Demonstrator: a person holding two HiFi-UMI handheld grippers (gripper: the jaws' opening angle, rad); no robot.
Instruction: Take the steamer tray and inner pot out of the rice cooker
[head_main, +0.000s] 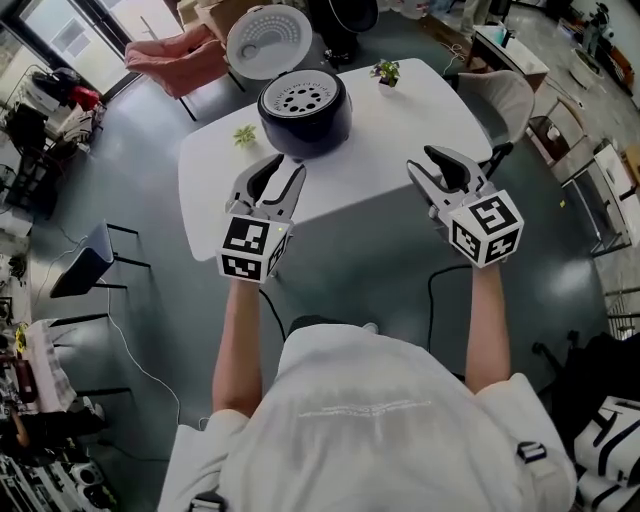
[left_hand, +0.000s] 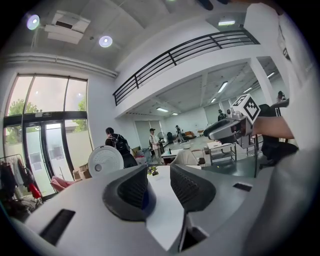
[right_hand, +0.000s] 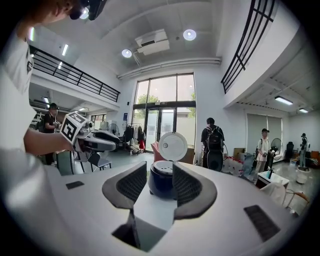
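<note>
I'm working in a big open lab-like hall, judging by the black-railed upper gallery (left_hand: 190, 50), tall glass entrance doors (right_hand: 165, 117), glossy grey concrete floor (head_main: 150, 190), rounded white table (head_main: 425, 130) and people standing about.

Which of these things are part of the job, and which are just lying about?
Job: rice cooker, steamer tray in it, left tool, right tool, both open.
Lying about: near plant, far plant, pink chair.

The cooker (head_main: 305, 130) stands open with its lid (head_main: 268, 40) tipped back, free from above. A plant (head_main: 245, 135) sits just left of it. The surface (head_main: 420, 135) to its right is bare up to a far plant (head_main: 385, 72).
</note>
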